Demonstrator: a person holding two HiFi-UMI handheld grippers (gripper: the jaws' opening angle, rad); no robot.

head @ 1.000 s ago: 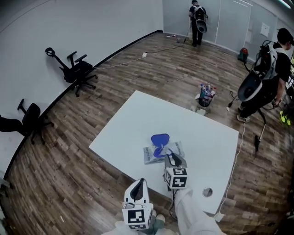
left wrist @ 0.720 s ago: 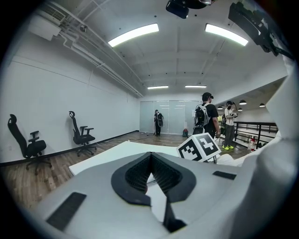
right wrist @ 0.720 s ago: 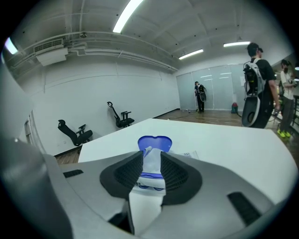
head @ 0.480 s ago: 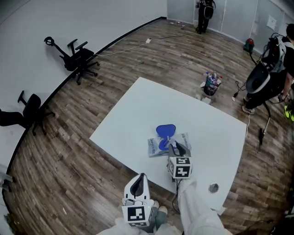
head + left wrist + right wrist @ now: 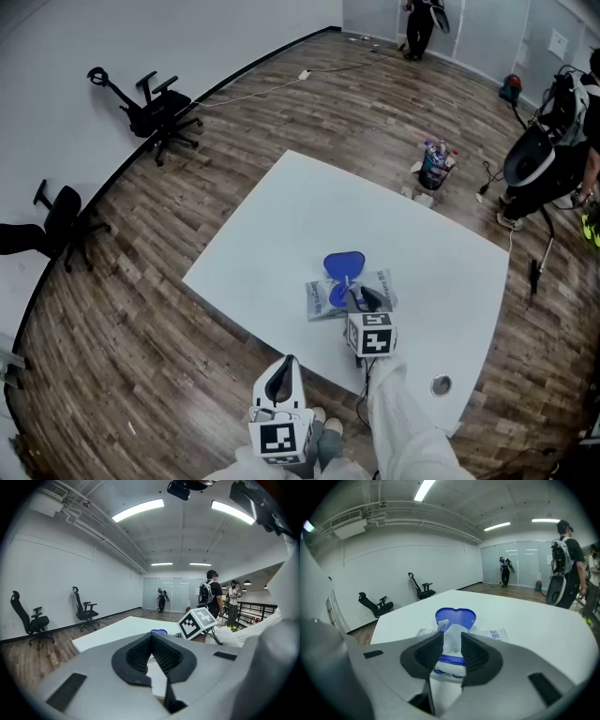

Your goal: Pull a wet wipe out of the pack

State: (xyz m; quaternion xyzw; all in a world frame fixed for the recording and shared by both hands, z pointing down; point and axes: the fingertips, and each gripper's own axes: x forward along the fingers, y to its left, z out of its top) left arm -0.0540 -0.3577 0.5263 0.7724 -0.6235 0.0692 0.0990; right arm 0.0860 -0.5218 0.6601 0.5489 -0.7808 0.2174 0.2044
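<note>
Pack of wet wipes (image 5: 322, 301) is lying on the white table (image 5: 309, 206), just below the head view's centre, its blue lid (image 5: 344, 263) standing open; the left gripper (image 5: 286, 367) is hanging at the bottom edge, jaws pressed together, empty; the right gripper (image 5: 361, 298) is pinching a white wet wipe (image 5: 451, 648) sticking up from the pack.

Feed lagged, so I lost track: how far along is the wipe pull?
Done: the lid stands open on the pack. In hand: the right gripper is shut on the wipe sticking up from the opening. Left: pulling it clear; its lower end is in the pack. The left gripper is shut, empty, off the table.
</note>
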